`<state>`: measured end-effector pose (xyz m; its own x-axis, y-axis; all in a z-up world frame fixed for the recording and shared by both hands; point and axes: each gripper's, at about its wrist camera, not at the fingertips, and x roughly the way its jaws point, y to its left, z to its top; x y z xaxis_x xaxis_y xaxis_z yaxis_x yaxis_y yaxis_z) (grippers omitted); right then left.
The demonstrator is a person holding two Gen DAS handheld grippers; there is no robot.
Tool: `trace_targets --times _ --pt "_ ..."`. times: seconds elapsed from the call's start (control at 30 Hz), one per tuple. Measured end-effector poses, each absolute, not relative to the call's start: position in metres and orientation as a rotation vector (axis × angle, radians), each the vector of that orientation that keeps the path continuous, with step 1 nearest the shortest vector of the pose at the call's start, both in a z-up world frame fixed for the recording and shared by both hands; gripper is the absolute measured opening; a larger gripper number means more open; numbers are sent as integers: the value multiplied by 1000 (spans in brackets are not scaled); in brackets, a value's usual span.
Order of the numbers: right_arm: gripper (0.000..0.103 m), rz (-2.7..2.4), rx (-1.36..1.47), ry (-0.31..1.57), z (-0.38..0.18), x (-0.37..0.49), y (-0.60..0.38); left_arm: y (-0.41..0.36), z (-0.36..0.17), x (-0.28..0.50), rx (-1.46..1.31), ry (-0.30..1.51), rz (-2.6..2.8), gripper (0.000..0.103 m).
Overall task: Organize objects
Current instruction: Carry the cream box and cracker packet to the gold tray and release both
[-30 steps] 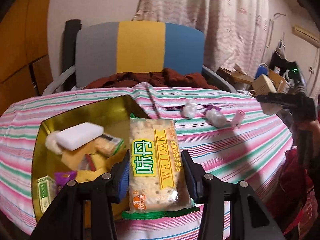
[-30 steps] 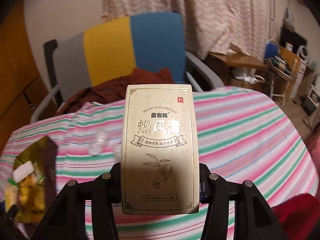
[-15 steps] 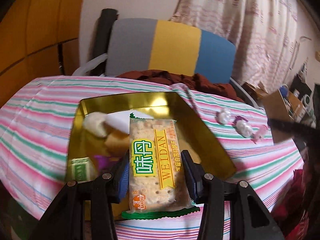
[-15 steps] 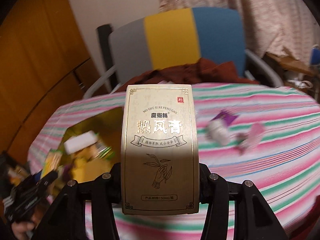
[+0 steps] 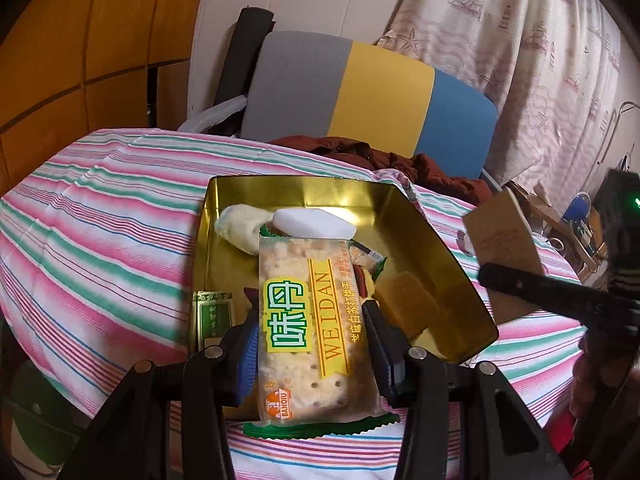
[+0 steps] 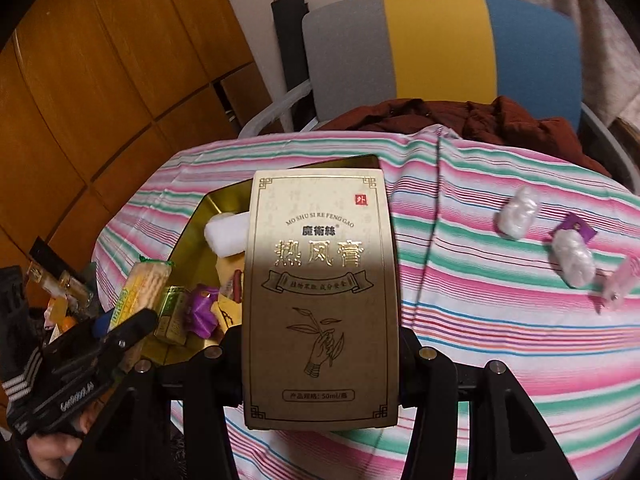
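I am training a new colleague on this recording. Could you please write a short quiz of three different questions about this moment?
1. True or false: the left gripper is shut on the clear WEIDAN cracker packet.
2. What does the right gripper hold? A) purple wrapper B) tall beige printed carton C) white block
3. Fill in: the shiny gold metal tin rests on the ______ tablecloth.

Key: 1 true; 2 B; 3 striped.
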<state>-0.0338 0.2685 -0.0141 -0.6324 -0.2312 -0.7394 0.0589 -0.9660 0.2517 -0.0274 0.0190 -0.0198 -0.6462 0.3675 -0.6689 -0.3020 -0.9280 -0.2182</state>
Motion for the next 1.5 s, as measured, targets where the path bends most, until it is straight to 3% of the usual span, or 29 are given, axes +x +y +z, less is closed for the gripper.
trace_targets --times 0.33,0.47,0.5,0.77,0.9,1.1,1.2,1.23,1.33,1.5 --pt "56 -2723 1315 -189 -8 -131 250 8 -17 -37 -1068 -176 2558 47" --pt "82 -2745 1321 -228 -6 -152 254 2 -19 -38 -1076 -184 2561 47" --pt "84 -2748 1320 -238 -6 -152 255 0 -20 -39 -1080 -187 2563 47" --pt "84 -2729 1347 -230 -25 -111 253 -8 -21 -48 -1093 -224 2580 47" --pt "92 -2731 1322 -230 -28 -90 249 -6 -17 -58 -1085 -221 2597 47" --pt "95 -2737 1299 -230 -26 -74 245 9 -8 -102 -1061 -158 2628 47" --pt "95 -2741 1291 -208 -24 -69 242 12 -7 -124 -1060 -174 2660 64" --pt "96 -2742 1288 -200 -24 -67 241 12 -8 -132 -1097 -181 2663 76" --pt "96 -2742 1281 -187 -24 -63 239 3 -7 -132 -1096 -259 2692 77" --pt "96 -2742 1277 -188 -27 -59 236 -2 -8 -111 -1093 -207 2728 77"
